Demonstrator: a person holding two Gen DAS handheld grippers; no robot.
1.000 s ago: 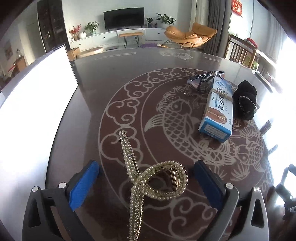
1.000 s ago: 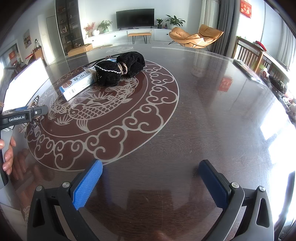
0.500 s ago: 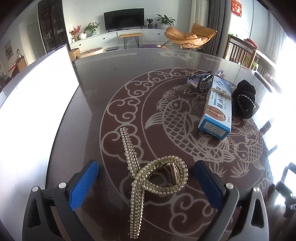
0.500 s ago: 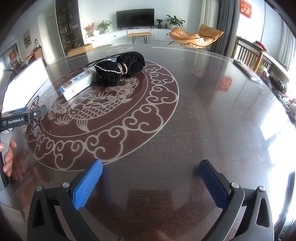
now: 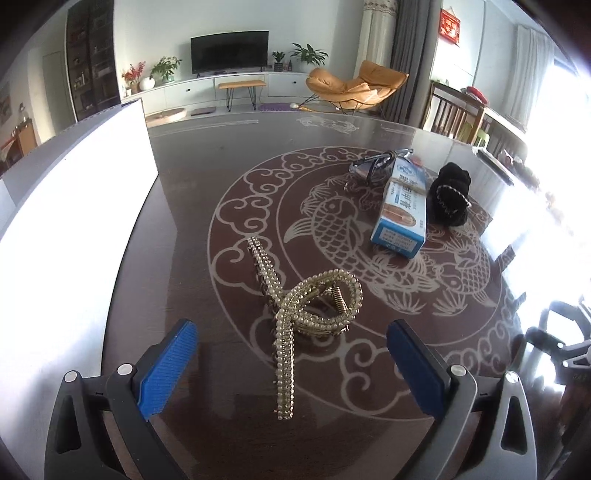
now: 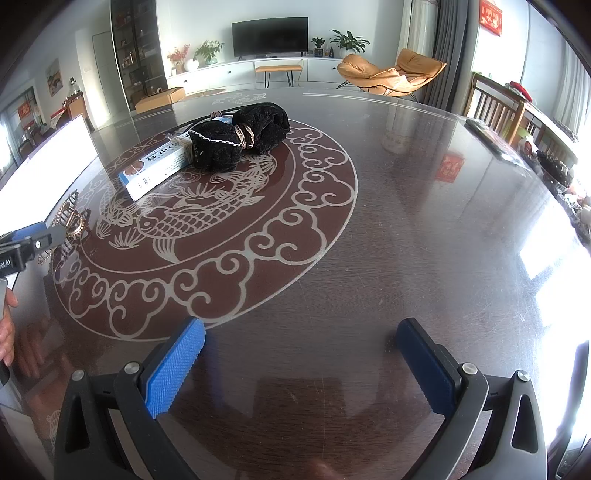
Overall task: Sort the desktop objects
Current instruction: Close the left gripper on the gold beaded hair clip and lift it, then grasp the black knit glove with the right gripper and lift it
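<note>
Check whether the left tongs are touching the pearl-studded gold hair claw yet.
Apart. The left wrist view shows the left tongs open, bare table on both sides between the blue pads and the pearl-studded gold hair claw.

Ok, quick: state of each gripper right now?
Left gripper: open, empty, the pearl hair clip lying on the table just ahead.
Right gripper: open, empty, over bare table.

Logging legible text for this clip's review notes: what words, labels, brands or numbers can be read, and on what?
Blue and white cardboard box: large Chinese characters and small print, too blurred to quote.
Left tool's black body: white lettering cut off at the frame edge, unreadable.
Red wall hanging: gold characters, too small.
Red reflection on the dark glossy table: illegible.
Nothing else carries text.
</note>
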